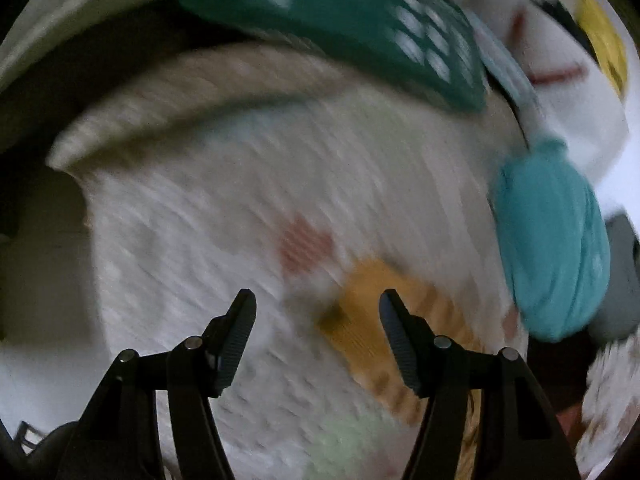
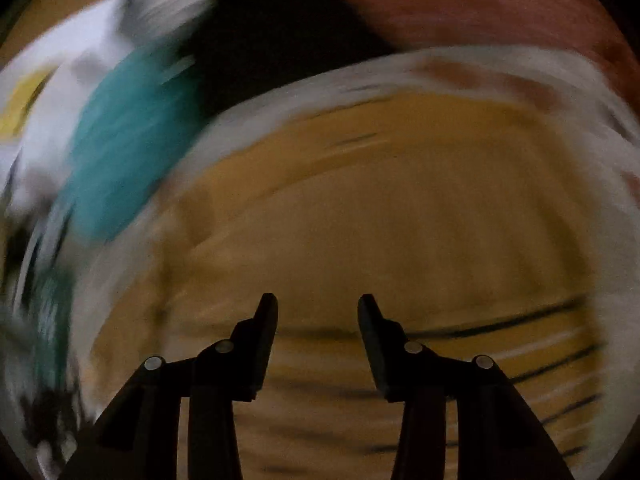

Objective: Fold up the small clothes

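Note:
Both views are blurred by motion. In the left wrist view a white knitted garment [image 1: 248, 208] with red, orange and pale green patches and a beige ribbed band [image 1: 192, 92] fills the middle. My left gripper [image 1: 318, 300] is open and empty just above it. A rolled turquoise garment [image 1: 552, 248] lies at the right. In the right wrist view my right gripper [image 2: 318, 304] is open and empty over a mustard yellow cloth [image 2: 380, 220] with dark stripes and a white edge. The turquoise garment [image 2: 132, 136] shows at the upper left.
A green plastic basket [image 1: 360, 20] sits behind the white garment. A white cloth with yellow, red and black marks [image 1: 560, 52] lies at the upper right, a grey item [image 1: 620, 280] at the right edge. A reddish surface [image 2: 480, 4] lies beyond the yellow cloth.

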Available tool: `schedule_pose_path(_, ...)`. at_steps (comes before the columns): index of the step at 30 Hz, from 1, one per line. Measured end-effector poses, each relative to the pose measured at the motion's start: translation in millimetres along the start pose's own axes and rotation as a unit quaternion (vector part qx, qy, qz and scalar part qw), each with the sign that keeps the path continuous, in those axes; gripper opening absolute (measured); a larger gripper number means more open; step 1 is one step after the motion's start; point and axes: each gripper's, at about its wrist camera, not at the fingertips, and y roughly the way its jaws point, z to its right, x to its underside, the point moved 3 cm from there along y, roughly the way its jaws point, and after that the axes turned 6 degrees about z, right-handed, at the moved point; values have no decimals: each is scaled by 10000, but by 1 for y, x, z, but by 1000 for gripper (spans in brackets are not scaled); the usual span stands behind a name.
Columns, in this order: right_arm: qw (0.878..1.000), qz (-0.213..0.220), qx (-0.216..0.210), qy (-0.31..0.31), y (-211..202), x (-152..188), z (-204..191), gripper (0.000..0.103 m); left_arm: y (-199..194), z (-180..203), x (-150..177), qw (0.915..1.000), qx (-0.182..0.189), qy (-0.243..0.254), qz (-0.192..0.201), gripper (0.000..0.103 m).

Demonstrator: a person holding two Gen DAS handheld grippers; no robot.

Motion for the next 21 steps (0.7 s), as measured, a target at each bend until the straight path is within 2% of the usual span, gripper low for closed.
schedule_pose_path(3,9910,-449,-691,-1059,27,34,-104,46,-10,-26,-24,9991,-174,-220,323,63)
schedule_pose_path(4,9835,-603,-911,-1443,37,49,-143,47,-14,-34,-31,9985,-233,-281,415,63)
schedule_pose_path(6,9701,-752,-1165,-1990,51,70,-195,47,-18,-49,-42,9973,-310,-405,535,63)
schedule_pose_path(10,9345,-776,-1412,-3174,76,114,-289,54,-20,-76,-61,9950,-440,-633,639,63)
schedule_pose_path(14,8941,-659,-1435,-4192,87,157,-338,62,-18,-89,-72,9950,-421,-696,586,63)
schedule_pose_path(18,8641,-407,-870,-4940,113,180,-350,63,-16,-93,-74,9959,-411,-647,480,63)
schedule_pose_path(19,8621,-441,-762,-4990,118,181,-348,47,-16,-92,-73,9960,-402,-641,465,63)
schedule_pose_path(20,8680,-479,-821,-4874,118,176,-346,37,-14,-89,-72,9964,-378,-626,438,63)
schedule_pose_path(21,8759,-458,-733,-4746,114,168,-343,11,-11,-84,-71,9966,-346,-617,415,63)
